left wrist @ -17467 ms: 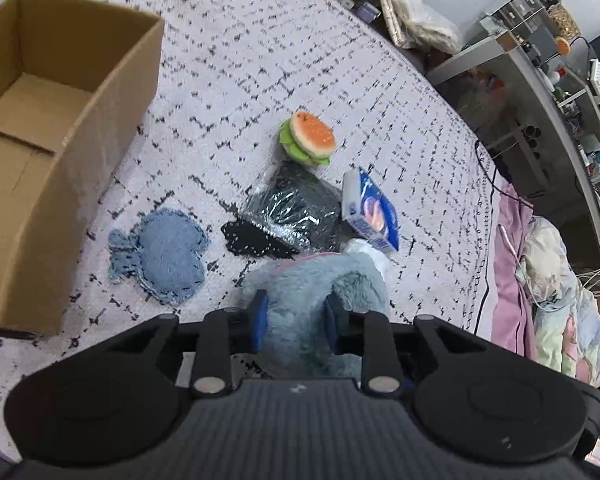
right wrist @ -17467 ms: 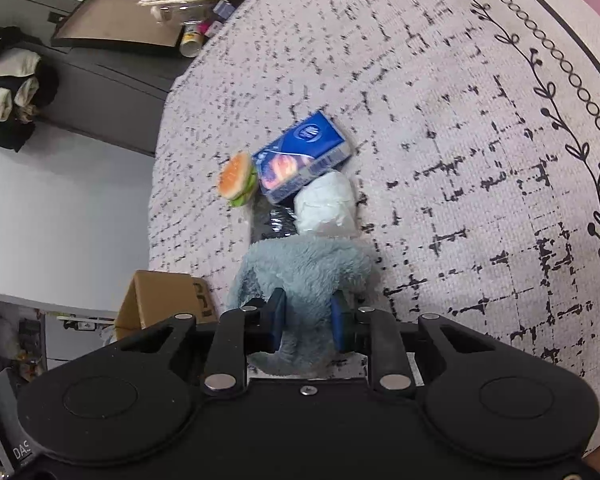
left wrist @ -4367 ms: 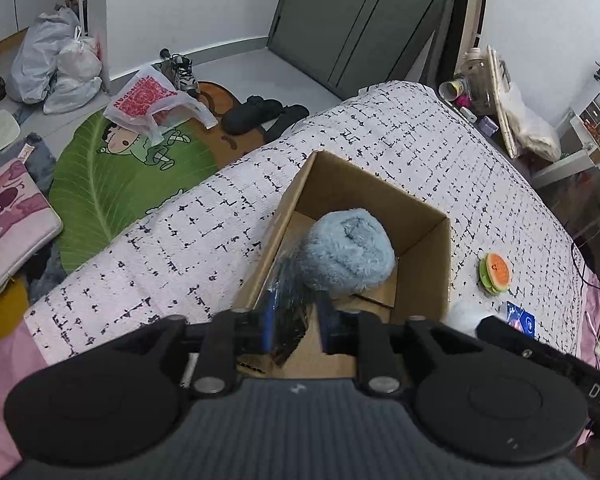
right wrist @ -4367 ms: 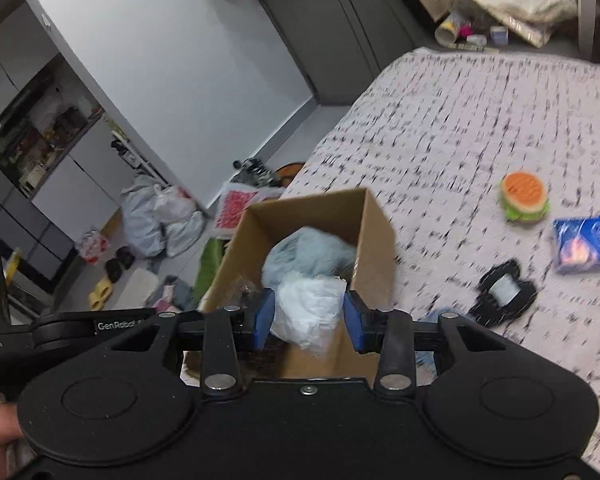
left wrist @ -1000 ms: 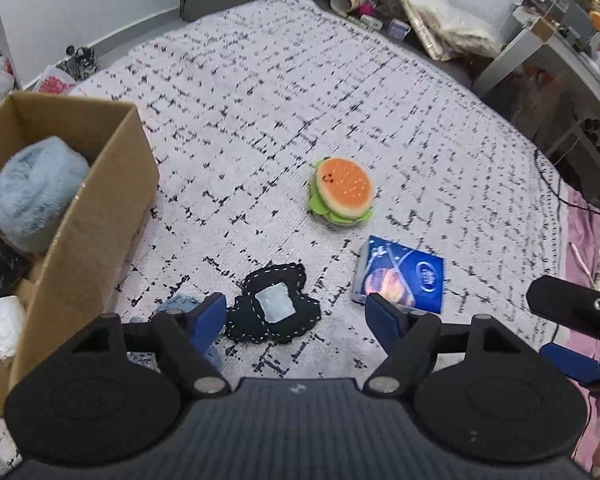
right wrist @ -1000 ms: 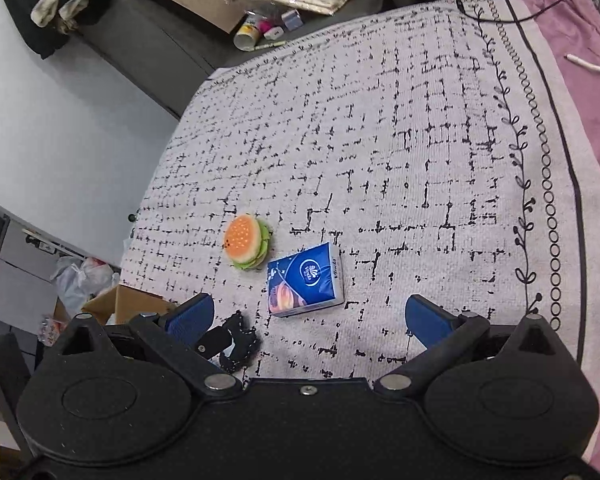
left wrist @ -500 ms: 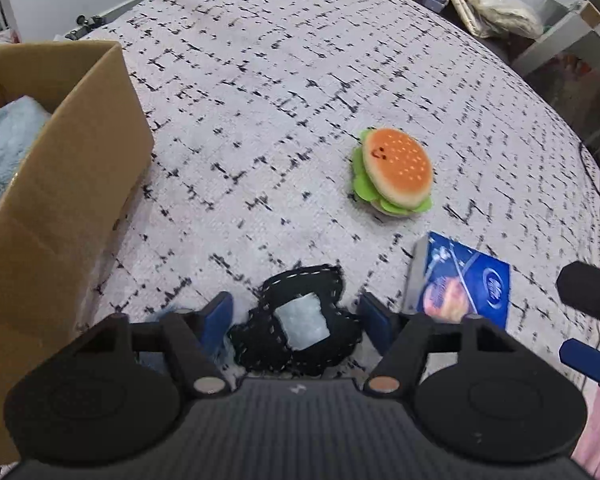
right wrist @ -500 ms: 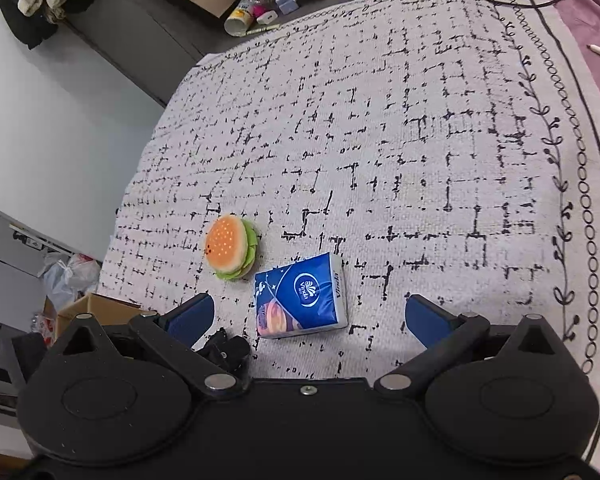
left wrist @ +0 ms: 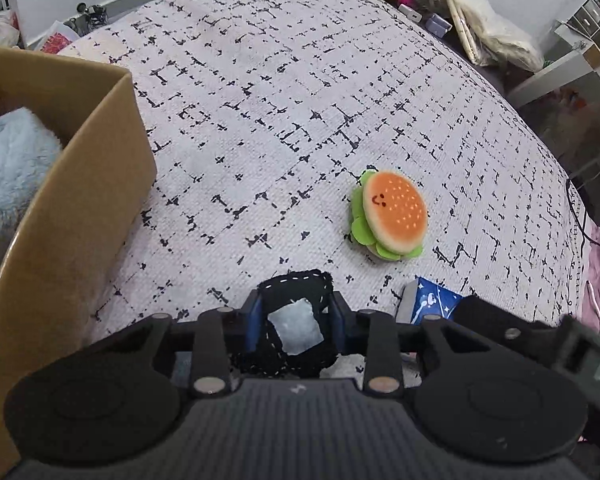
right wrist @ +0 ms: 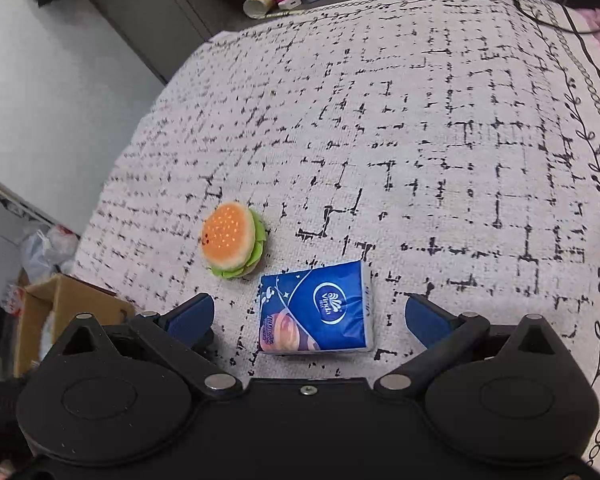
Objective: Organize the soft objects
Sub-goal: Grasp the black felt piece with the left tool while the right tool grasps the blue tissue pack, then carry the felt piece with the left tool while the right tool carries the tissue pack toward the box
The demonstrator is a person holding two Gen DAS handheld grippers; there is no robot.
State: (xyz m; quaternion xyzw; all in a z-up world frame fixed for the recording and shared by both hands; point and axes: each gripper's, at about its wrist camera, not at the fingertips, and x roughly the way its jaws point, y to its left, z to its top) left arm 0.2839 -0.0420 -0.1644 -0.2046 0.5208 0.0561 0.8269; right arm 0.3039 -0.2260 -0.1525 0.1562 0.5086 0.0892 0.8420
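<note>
Left wrist view: the left gripper has its blue fingers closed in against both sides of a black felt patch, which has white stitching round the edge and a pale square in the middle. The patch lies on the bedspread, white with a black broken-grid print. Beyond it and to the right sits a burger plush, orange bun with a small face, green lettuce edge, well apart from the patch. A blue tissue pack shows just right of the gripper, partly hidden by the other gripper's dark body at the lower right. At the left edge stands a cardboard box, open at the top; a pale blue fluffy toy lies inside it.

Right wrist view: the right gripper hangs over the bedspread with its fingers spread wide and holding nothing. The tissue pack lies flat between the fingertips, touching neither. The burger plush lies just beyond the pack's upper left corner. A corner of the cardboard box shows at the left.
</note>
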